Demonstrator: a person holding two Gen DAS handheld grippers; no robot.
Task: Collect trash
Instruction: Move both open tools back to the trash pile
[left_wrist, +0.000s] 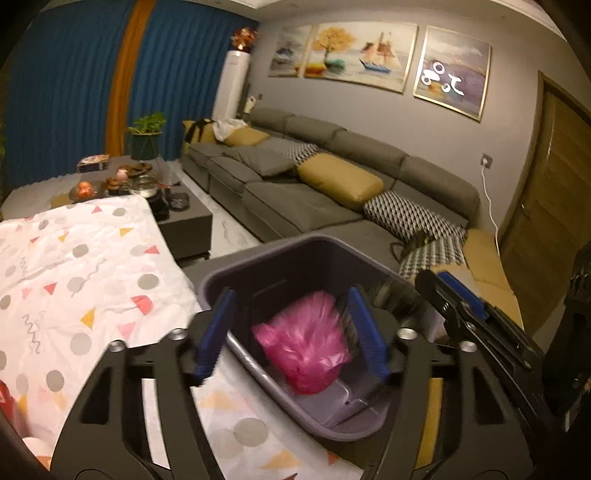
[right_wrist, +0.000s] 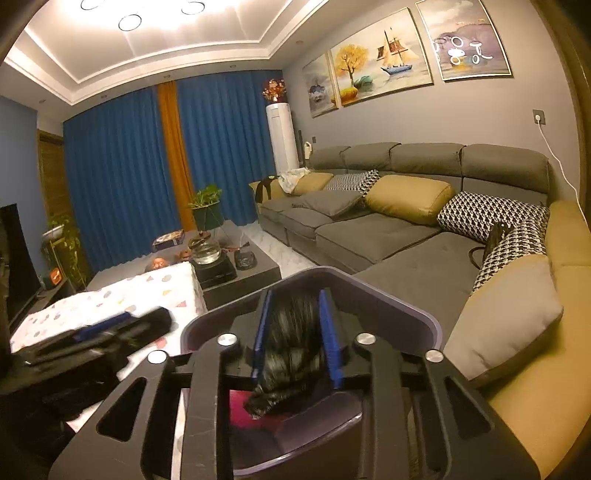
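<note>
A grey plastic bin (left_wrist: 229, 280) stands at the edge of a table with a patterned white cloth (left_wrist: 74, 266). A crumpled pink plastic bag (left_wrist: 306, 347) lies inside it. My left gripper (left_wrist: 291, 332) is open and empty, its blue pads (left_wrist: 216, 328) straddling the bin's near rim above the pink bag. My right gripper (right_wrist: 295, 339) is shut on a crumpled black plastic bag (right_wrist: 291, 354) and holds it over the bin (right_wrist: 406, 317); a bit of pink bag (right_wrist: 240, 410) shows below. The right gripper also shows in the left wrist view (left_wrist: 461, 306), the left gripper in the right wrist view (right_wrist: 110, 325).
A grey L-shaped sofa (right_wrist: 388, 236) with yellow and patterned cushions runs behind and right of the bin. A dark coffee table (right_wrist: 236, 273) with a glass teapot and small items stands beyond the cloth. Plants and blue curtains are at the back.
</note>
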